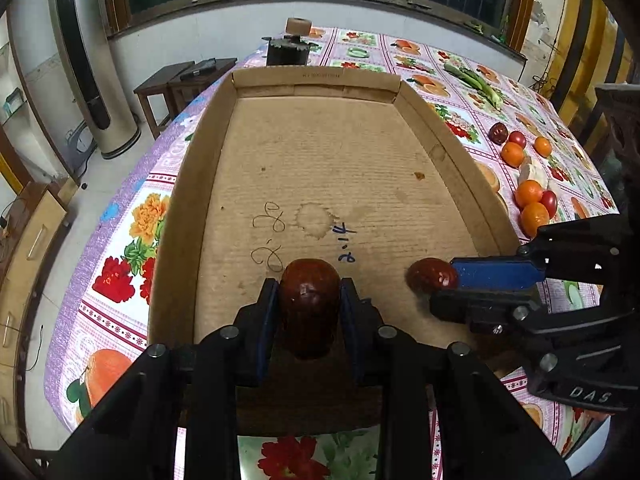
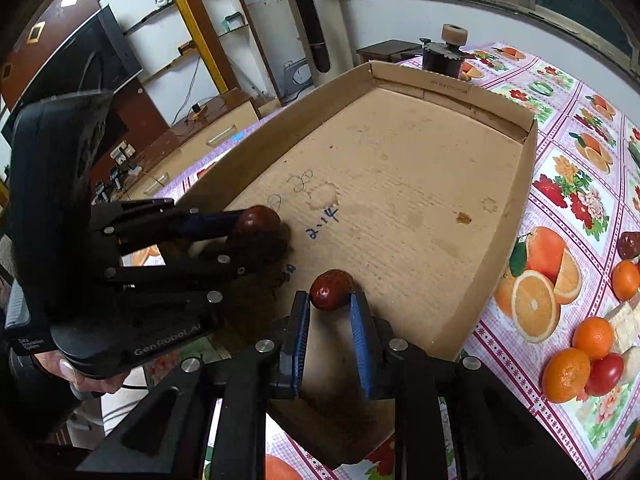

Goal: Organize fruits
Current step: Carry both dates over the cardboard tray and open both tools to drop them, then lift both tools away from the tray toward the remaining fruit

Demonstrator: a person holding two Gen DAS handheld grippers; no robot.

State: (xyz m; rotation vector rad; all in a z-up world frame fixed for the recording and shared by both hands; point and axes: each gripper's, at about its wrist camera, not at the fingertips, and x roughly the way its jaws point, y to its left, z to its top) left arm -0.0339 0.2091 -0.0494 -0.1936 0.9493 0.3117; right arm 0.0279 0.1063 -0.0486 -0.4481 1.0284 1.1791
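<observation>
Two dates ride low over the tray [image 1: 416, 98]: left tool [image 1: 309, 300] clamps one [image 1: 308, 300], right tool [image 2: 330, 312] pinches another [image 2: 332, 290], probably to lie together.

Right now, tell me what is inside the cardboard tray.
Inside the cardboard tray are two dark red fruits, one between each gripper's jaws, plus pen scribbles and stains on its floor. The near end is covered by the grippers, so anything there is unseen.

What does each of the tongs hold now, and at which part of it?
The left tongs grip a dark red oval fruit across its sides. The right tongs clasp a smaller dark red oval fruit at its sides, over the cardboard tray.
</observation>
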